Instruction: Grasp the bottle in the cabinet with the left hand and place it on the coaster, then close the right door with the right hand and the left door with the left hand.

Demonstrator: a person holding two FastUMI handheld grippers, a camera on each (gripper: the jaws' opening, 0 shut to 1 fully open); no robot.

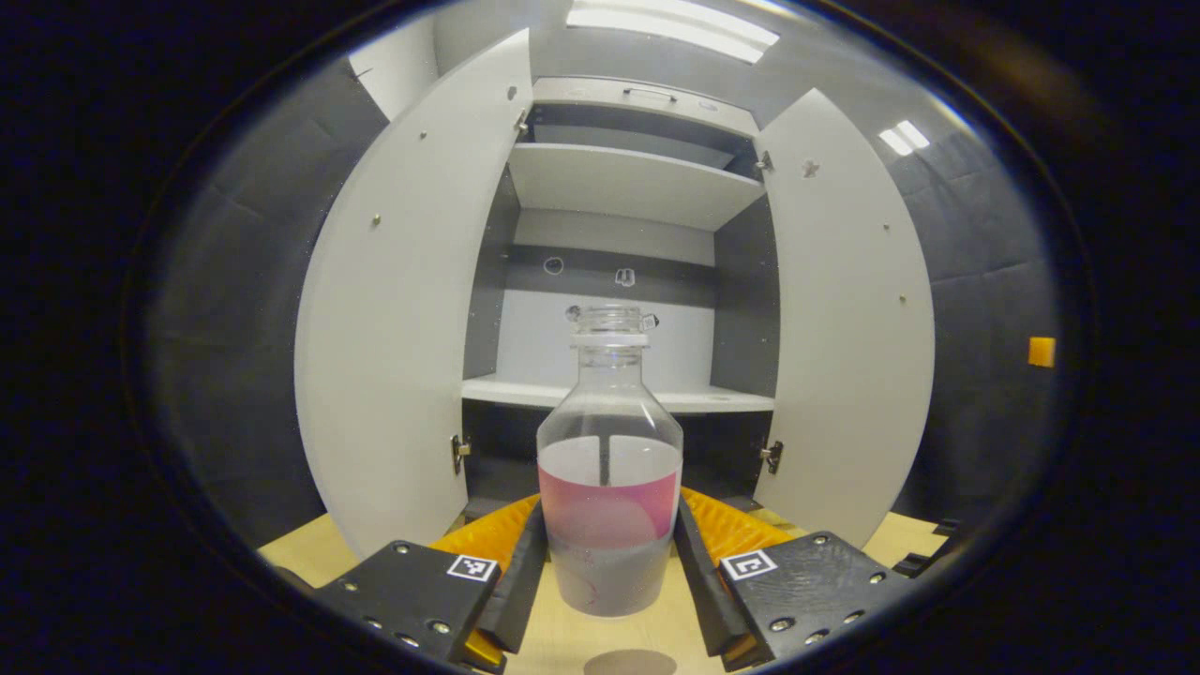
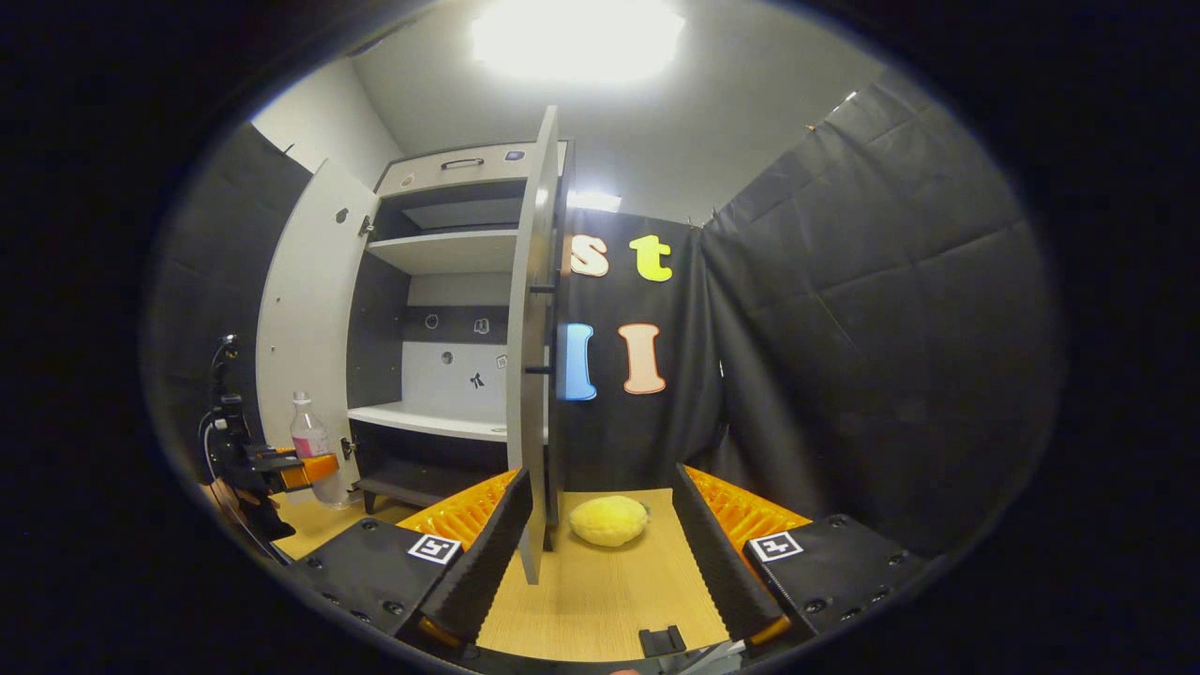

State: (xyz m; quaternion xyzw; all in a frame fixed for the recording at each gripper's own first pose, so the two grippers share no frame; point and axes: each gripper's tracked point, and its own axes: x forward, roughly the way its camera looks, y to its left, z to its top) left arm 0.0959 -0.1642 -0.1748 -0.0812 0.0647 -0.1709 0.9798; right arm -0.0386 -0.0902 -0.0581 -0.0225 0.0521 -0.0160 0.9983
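Observation:
A clear bottle (image 1: pixel 609 487) with a pink label stands upright between the fingers of my left gripper (image 1: pixel 607 572), which press on both its sides. It is out of the cabinet (image 1: pixel 619 183), in front of the lower shelf and over the wooden table. A round coaster (image 1: pixel 630 663) peeks in at the bottom, just nearer than the bottle's base. Both white doors stand open: the left door (image 1: pixel 403 309) and the right door (image 1: pixel 844 319). In the right gripper view, my right gripper (image 2: pixel 605 562) is open, and the right door (image 2: pixel 532 375) stands edge-on just beyond its left finger. Far left there, the left gripper (image 2: pixel 286 472) holds the bottle (image 2: pixel 312 448).
A yellow plush lemon (image 2: pixel 609 520) lies on the wooden table (image 2: pixel 600 600) ahead of the right gripper, beside the right door's lower corner. Black cloth walls close in the booth on both sides. The cabinet's shelves (image 1: pixel 609 394) are bare.

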